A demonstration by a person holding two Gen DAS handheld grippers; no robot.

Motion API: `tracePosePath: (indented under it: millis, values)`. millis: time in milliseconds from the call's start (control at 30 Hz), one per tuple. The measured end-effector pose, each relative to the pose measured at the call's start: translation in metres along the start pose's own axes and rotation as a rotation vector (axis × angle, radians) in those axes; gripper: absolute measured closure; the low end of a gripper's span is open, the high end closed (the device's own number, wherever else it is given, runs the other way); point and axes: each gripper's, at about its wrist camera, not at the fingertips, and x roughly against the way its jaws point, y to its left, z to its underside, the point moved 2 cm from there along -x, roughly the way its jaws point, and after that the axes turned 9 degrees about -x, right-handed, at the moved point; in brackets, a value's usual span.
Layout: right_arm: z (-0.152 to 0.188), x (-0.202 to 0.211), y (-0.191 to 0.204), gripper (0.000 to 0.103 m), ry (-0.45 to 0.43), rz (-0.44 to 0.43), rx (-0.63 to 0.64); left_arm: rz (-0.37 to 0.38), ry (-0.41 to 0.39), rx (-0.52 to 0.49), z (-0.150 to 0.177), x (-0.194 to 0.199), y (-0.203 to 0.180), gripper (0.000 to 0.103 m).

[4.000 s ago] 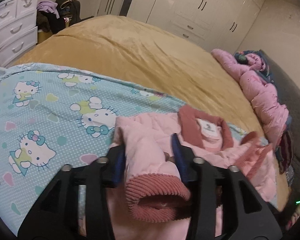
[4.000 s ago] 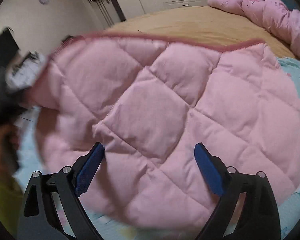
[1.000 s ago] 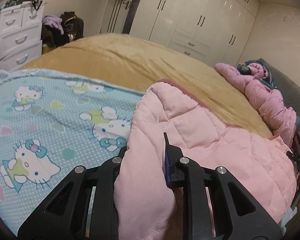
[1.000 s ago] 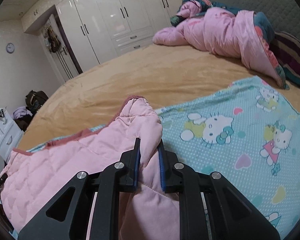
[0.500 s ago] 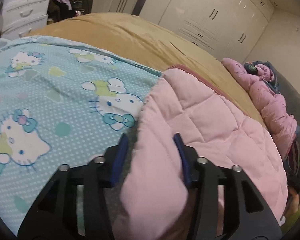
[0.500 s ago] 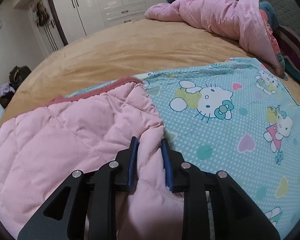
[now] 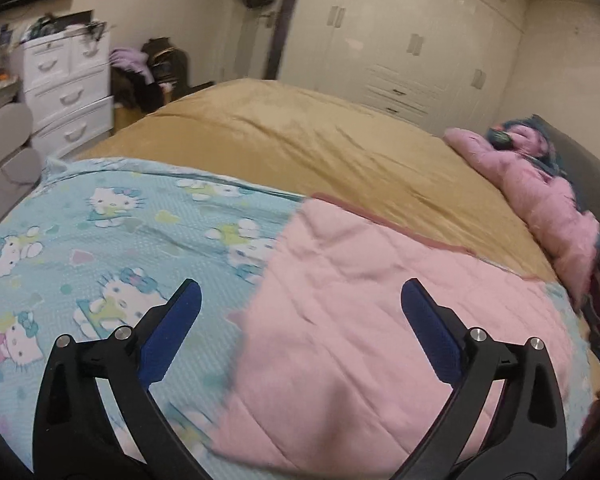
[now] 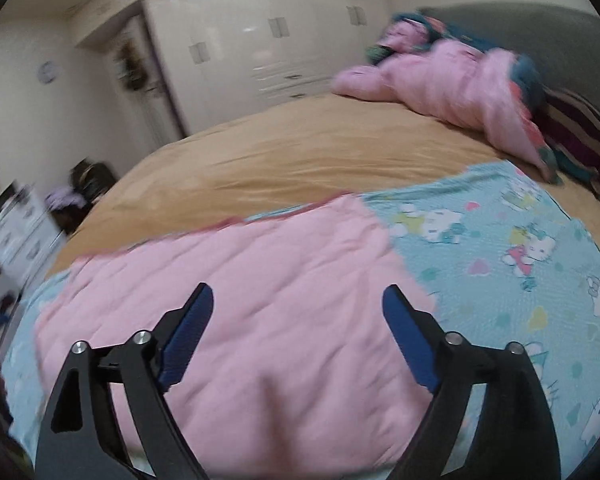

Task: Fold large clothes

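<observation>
Left wrist view: left hand-held gripper (image 7: 300, 306) opening wide, gripping nothing; pink quilted jacket (image 7: 360, 320) lies folded on the cartoon-cat sheet (image 7: 112, 240) (atop the bed). Right hand-held gripper (image 8: 298, 312) likewise opening, empty.

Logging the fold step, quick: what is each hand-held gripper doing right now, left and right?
Left hand-held gripper: jaws opening wide, holding nothing; pink quilted jacket lies below.
Right hand-held gripper: jaws opening wide, holding nothing, above the same jacket.
</observation>
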Motion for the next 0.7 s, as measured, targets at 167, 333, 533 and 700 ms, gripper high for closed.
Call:
tracePosePath:
  millis: [167,333,533,700]
  values:
    - [0.039,0.003,0.043,0.016,0.087,-0.048,0.094,0.065,0.029,-0.122,0.035,0.016,-0.060,0.009]
    - [0.055,-0.027,0.061,0.016,0.184,-0.004,0.109,0.096,0.125,-0.237,0.070,-0.016,-0.109,0.009]
    - [0.068,-0.065,0.055,0.011,0.283,0.036,0.113,0.090,0.202,-0.248,0.095,-0.056,-0.107,0.008]
    - [0.077,-0.082,0.052,0.009,0.286,0.044,0.100,0.112,0.212,-0.231,0.102,-0.070,-0.102,0.008]
